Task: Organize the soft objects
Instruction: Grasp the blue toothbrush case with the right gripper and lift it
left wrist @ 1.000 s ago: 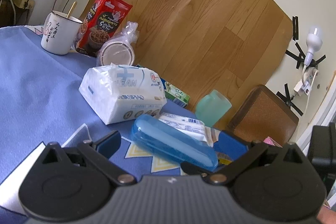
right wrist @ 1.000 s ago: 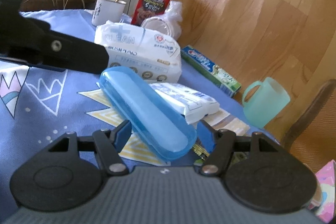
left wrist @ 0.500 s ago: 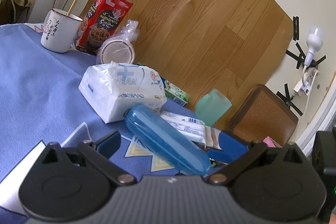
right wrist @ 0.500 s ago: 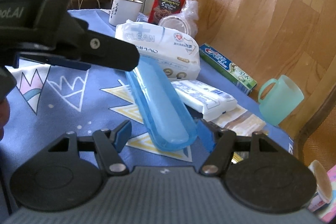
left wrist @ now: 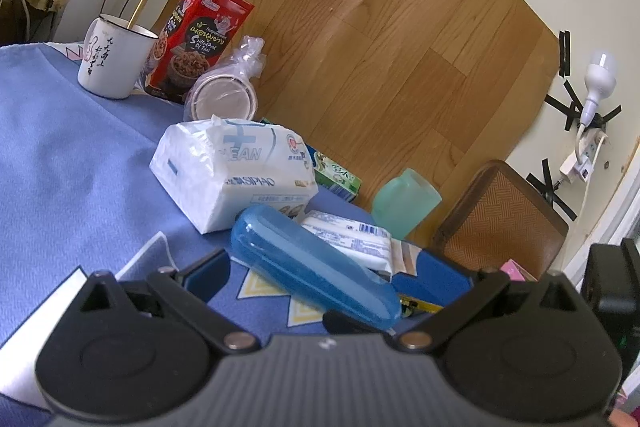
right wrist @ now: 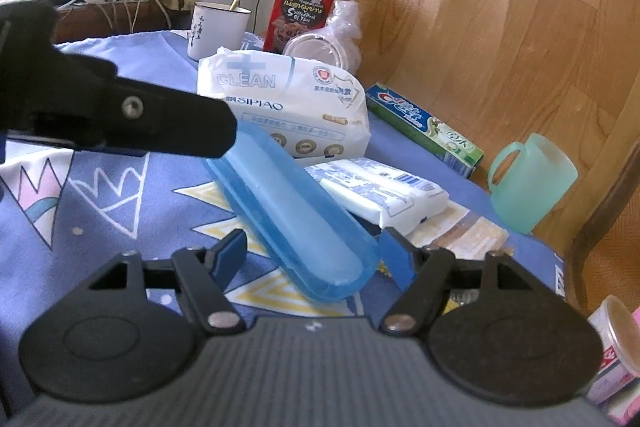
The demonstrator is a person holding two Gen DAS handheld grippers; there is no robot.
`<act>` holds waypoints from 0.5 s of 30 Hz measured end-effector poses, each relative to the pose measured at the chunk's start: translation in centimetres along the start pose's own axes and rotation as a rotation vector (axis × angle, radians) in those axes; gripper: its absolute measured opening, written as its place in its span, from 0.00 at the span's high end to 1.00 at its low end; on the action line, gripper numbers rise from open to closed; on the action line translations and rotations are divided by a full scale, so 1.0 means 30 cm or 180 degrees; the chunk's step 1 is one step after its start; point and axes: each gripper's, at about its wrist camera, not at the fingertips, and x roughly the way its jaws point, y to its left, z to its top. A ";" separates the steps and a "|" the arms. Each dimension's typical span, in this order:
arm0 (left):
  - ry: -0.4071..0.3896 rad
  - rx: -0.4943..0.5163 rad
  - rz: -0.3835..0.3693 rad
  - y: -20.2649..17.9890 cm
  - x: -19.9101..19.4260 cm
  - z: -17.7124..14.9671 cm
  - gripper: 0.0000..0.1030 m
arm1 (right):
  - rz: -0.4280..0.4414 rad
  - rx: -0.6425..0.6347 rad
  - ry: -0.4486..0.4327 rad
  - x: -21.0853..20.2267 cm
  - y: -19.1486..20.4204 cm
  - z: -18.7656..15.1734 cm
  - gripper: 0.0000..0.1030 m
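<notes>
A translucent blue toothbrush case [left wrist: 312, 267] [right wrist: 292, 215] lies slanted on the blue cloth, its near end between the fingers of my open right gripper [right wrist: 312, 257]. I cannot tell if the pads touch it. My left gripper [left wrist: 324, 275] is open too, with the case between its fingers; its arm crosses the left of the right wrist view. A large white tissue pack [left wrist: 232, 167] [right wrist: 288, 99] lies behind the case. A small flat tissue pack [left wrist: 348, 239] [right wrist: 380, 191] lies to its right.
A white mug [left wrist: 112, 61], a red snack box [left wrist: 196, 39], bagged cups [left wrist: 228, 95], a toothpaste box [right wrist: 424, 125] and a green plastic cup [right wrist: 532, 183] line the wood-panel wall. A brown chair [left wrist: 504, 219] stands past the table's right edge. A pink tub [right wrist: 612, 355] sits at right.
The blue case's far end has swung toward the big tissue pack. The left gripper's arm has come further into the right wrist view.
</notes>
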 end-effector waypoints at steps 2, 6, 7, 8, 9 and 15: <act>0.0001 -0.0007 0.0002 0.002 0.000 -0.001 0.00 | 0.0056 0.0015 -0.0004 -0.013 0.003 -0.001 0.27; 0.0000 -0.0022 0.0004 0.004 0.000 -0.002 0.00 | 0.0154 -0.0022 -0.0007 -0.042 0.024 -0.008 0.27; 0.0003 -0.0025 0.0004 0.004 0.001 -0.002 0.00 | 0.0162 -0.0041 -0.0020 -0.049 0.029 -0.009 0.27; 0.0004 -0.0027 0.0006 0.004 0.001 -0.002 0.00 | 0.0164 -0.0052 -0.0037 -0.055 0.032 -0.008 0.27; 0.0003 -0.0029 0.0008 0.004 0.000 -0.001 0.00 | 0.0156 -0.0045 -0.0058 -0.060 0.032 -0.006 0.27; 0.0002 -0.0025 0.0027 0.002 0.001 -0.002 0.00 | 0.0084 0.0023 -0.0108 -0.050 0.009 0.011 0.27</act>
